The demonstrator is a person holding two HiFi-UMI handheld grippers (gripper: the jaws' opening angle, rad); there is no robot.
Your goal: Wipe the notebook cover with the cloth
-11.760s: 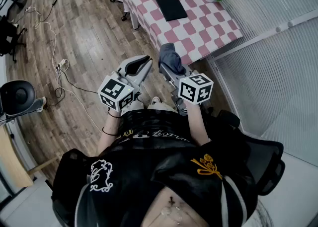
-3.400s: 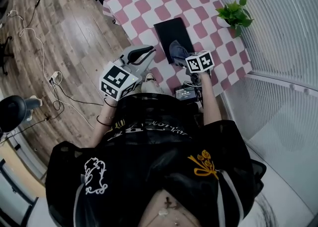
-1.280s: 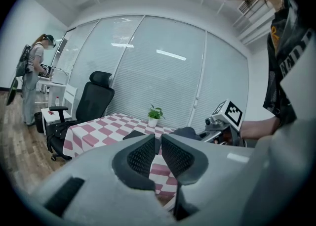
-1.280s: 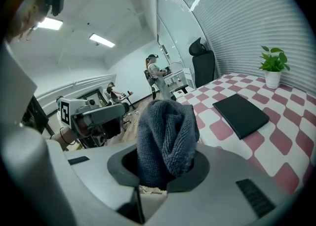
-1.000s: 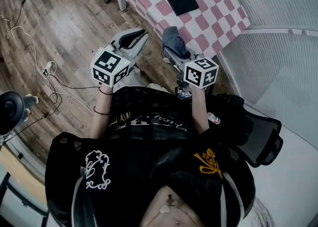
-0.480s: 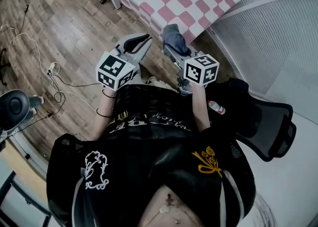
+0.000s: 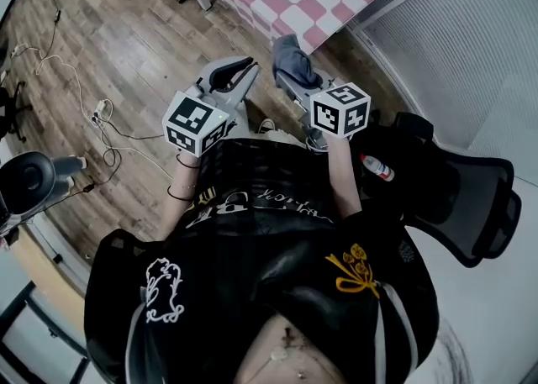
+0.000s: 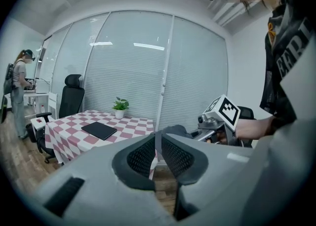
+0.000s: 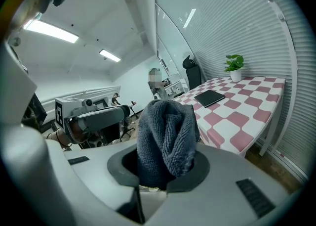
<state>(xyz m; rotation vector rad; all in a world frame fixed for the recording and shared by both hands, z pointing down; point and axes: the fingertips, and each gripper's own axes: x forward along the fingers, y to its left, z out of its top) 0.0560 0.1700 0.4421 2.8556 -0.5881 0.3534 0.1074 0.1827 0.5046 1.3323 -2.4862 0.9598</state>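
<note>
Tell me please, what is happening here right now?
A person holds a gripper in each hand. The right gripper is shut on a grey cloth; the left gripper is shut and empty. The black notebook lies on the checkered table, well apart from both grippers, so no wiping is under way at this moment.

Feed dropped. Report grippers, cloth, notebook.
Left gripper shut, empty. Right gripper shut on cloth. Notebook flat on table ahead, both grippers apart from it. No obstacle seen between.
</note>
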